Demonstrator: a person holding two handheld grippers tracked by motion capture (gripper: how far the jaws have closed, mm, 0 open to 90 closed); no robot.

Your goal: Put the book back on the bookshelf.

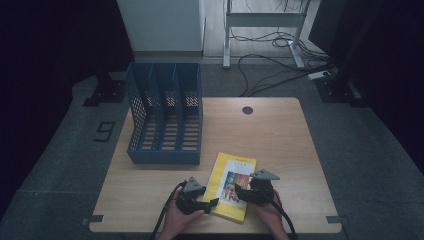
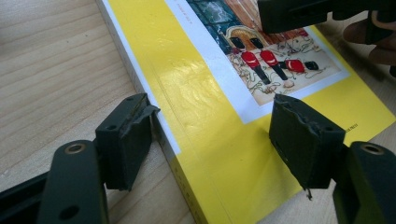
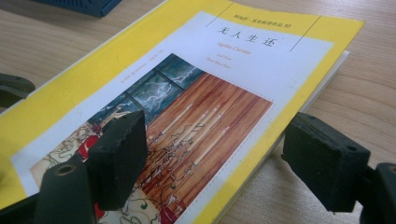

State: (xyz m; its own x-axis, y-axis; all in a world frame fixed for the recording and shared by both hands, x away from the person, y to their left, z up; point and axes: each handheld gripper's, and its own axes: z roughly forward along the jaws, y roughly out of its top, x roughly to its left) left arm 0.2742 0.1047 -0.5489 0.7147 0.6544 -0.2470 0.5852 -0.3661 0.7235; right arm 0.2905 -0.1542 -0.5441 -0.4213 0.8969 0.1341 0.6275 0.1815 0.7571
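Observation:
A yellow paperback book [image 1: 233, 172] with a picture on its cover lies flat near the table's front edge. My left gripper [image 1: 212, 202] is at the book's near left corner. In the left gripper view the left gripper [image 2: 215, 135] is open: one jaw rests against the spine edge of the book [image 2: 201, 93] and the other hovers over the cover. My right gripper [image 1: 241, 192] sits over the book's near right part. In the right gripper view the right gripper [image 3: 215, 149] is open, with one jaw above the book [image 3: 243, 70] and the other past its page edge.
A blue three-slot file organizer [image 1: 165, 120] stands on the wooden table [image 1: 280, 140] at the back left, close behind the book. A round cable hole [image 1: 247, 110] is near the table's far edge. Cables lie on the floor behind the table.

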